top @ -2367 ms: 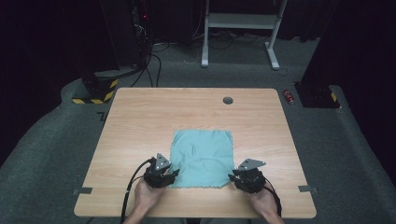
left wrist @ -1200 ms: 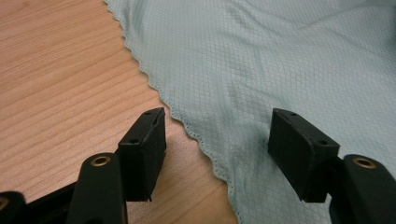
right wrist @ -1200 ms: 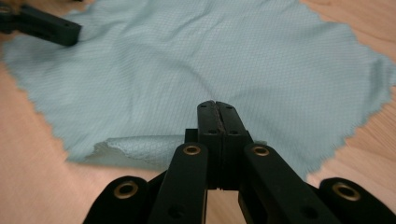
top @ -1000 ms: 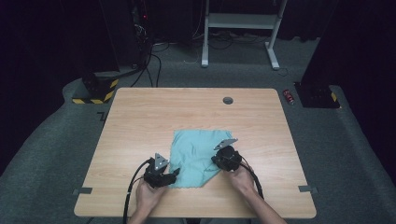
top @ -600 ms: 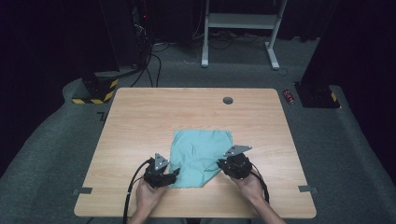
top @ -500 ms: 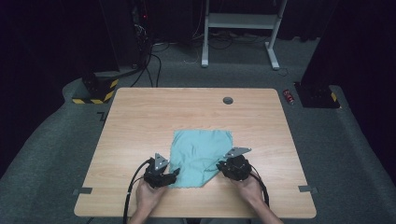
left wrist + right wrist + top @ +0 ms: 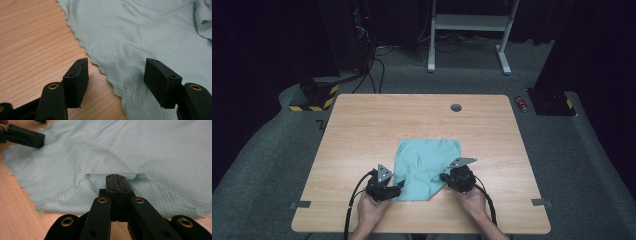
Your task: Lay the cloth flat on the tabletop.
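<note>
Your cloth (image 7: 424, 167) lies low and centre in the high view, on the near half of the worktop (image 7: 362, 130), mostly spread flat but with its near right corner turned over and a ripple running up from it. Your right tool (image 7: 446, 178) has just been closing, and in the right gripper view its jaws are pressed together with a folded lip of the cloth (image 7: 112, 155) caught at their tips, so that corner looks pinched and lifted slightly off the wood. Your left tool (image 7: 116, 77) is spread wide: in the left gripper view one jaw hangs over bare wood, the other over the fabric, with the scalloped hem (image 7: 100, 67) running between them and nothing gripped. So, by my reading, you are at the very start of a fold: one near corner is taken, the other is lined up but not yet caught. What remains is to close on that left edge, carry both corners toward the far side, lay them down and smooth the result.
</note>
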`<state>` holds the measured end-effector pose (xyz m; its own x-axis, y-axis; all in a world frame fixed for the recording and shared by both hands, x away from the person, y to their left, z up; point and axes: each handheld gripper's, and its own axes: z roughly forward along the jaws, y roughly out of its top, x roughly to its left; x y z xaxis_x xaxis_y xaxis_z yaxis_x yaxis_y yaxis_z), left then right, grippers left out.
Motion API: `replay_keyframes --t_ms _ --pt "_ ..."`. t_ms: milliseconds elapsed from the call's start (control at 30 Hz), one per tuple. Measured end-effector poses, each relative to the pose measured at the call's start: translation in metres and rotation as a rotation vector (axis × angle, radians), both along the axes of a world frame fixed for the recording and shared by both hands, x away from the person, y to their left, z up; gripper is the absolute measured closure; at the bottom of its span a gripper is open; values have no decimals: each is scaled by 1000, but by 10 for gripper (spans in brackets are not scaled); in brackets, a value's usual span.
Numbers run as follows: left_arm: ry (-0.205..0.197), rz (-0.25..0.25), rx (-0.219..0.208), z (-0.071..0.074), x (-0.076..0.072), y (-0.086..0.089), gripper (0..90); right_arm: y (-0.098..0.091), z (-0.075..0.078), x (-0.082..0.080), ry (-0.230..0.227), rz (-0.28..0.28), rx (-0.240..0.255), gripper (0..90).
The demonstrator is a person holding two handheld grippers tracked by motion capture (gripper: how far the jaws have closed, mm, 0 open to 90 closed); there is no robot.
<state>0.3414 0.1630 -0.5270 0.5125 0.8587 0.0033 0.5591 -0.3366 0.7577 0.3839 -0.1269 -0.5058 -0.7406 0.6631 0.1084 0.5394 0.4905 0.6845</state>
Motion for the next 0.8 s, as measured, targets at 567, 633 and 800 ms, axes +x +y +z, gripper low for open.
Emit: replay_keyframes --t_ms 567,633,800 --pt "0 0 1 0 0 0 365 15 -5 -2 -75 18 -81 747" --pt "-1 -1 1 0 0 0 365 16 -7 -2 -66 14 -83 745" --pt "-1 -1 1 0 0 0 365 16 -7 -3 -87 9 -106 899"
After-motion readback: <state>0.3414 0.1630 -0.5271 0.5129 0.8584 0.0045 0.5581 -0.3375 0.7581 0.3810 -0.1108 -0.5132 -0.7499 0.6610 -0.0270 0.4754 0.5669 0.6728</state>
